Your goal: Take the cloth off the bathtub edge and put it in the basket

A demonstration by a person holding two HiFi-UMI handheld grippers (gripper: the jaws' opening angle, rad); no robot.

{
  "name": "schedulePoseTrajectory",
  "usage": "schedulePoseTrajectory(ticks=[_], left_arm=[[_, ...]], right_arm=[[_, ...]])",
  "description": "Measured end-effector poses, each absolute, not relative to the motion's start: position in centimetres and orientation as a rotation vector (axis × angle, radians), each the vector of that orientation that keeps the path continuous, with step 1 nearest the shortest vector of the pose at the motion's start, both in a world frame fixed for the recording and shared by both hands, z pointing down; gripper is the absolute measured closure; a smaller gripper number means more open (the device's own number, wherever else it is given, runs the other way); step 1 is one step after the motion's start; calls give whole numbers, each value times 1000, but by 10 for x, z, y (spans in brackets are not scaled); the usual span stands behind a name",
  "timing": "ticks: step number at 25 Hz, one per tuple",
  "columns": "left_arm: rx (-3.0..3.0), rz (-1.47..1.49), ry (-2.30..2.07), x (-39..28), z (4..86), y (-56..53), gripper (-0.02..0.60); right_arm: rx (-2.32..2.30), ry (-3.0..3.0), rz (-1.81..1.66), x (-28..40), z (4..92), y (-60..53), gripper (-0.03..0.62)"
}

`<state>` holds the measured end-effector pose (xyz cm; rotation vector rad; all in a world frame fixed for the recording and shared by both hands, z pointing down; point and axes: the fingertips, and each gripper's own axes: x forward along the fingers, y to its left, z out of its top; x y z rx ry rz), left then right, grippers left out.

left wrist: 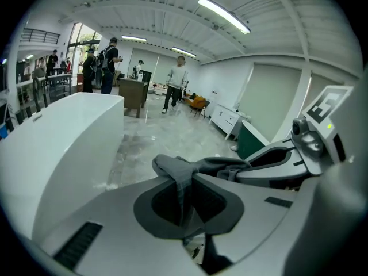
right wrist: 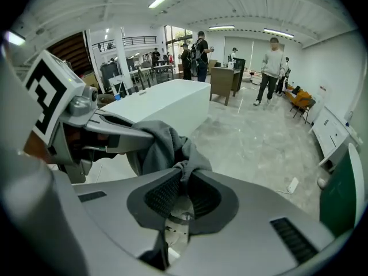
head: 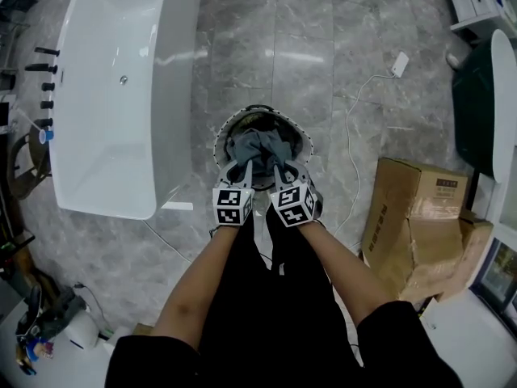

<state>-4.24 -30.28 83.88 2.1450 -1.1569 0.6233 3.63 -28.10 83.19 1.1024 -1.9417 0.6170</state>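
Observation:
A dark grey cloth [head: 257,148] hangs bunched over a round basket [head: 220,140] that stands on the grey marble floor in front of the person. My left gripper [head: 240,170] and right gripper [head: 279,172] sit side by side just above the basket's near rim, each shut on a fold of the cloth. In the left gripper view the cloth [left wrist: 178,168] is pinched between the jaws of the left gripper [left wrist: 185,180] and runs across to the right gripper. The right gripper view shows the cloth [right wrist: 164,145] clamped in the right gripper [right wrist: 185,174]. The white bathtub [head: 121,95] stands to the left, its edge bare.
A cardboard box [head: 420,229] lies on the floor at the right. A white plug with its cable [head: 400,63] lies beyond the basket. A dark green tub [head: 477,103] is at the far right, black taps [head: 44,63] beside the white tub. Several people stand far off.

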Motion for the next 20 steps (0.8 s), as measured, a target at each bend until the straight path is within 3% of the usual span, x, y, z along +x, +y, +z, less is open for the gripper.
schedulePoseTrajectory(ticks=[3, 6, 9, 20], left_arm=[[2147, 628, -1092, -47, 844, -301, 503], [2146, 649, -1061, -45, 845, -296, 434], [2121, 670, -1086, -53, 845, -289, 399], [2158, 627, -1131, -67, 817, -283, 391]], right_arm=[[1060, -1908, 638, 36, 841, -275, 548], [990, -1864, 645, 43, 852, -261, 460], [1000, -1850, 643, 46, 850, -257, 445], [1051, -1895, 651, 29, 824, -258, 445]])
